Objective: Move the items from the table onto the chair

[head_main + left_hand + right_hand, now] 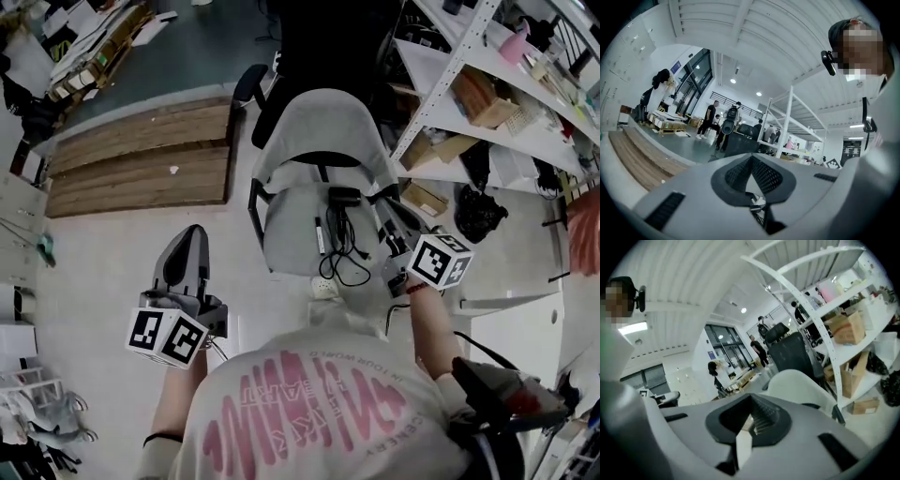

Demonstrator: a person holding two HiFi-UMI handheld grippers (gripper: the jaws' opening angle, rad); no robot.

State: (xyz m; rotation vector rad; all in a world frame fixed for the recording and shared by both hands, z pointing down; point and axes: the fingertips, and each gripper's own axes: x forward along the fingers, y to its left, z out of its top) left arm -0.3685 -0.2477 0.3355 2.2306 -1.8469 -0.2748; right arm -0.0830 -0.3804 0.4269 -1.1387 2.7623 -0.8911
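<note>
A pale floor [112,262] fills most of the head view. A white shelf rack [459,66] loaded with boxes stands at the right, and a low platform of wooden boards [141,155] lies at the upper left. Between them stands a grey chair [291,225], its seat facing the person, whose white shirt [309,394] with pink print fills the bottom of the view.

The left gripper [191,236] is held over the floor to the left of the chair, well apart from it. Its own view shows its jaws closed tip to tip, gripping nothing. The right gripper [386,216] is at the right edge of the chair seat. Its jaws are also closed together, and I can make out nothing held between them.

A tangle of black cables [349,255] lies on the seat, trailing over its front edge. A small black box [343,195] sits at the back of the seat, and a thin dark stick [320,234] lies just left of the cables.
</note>
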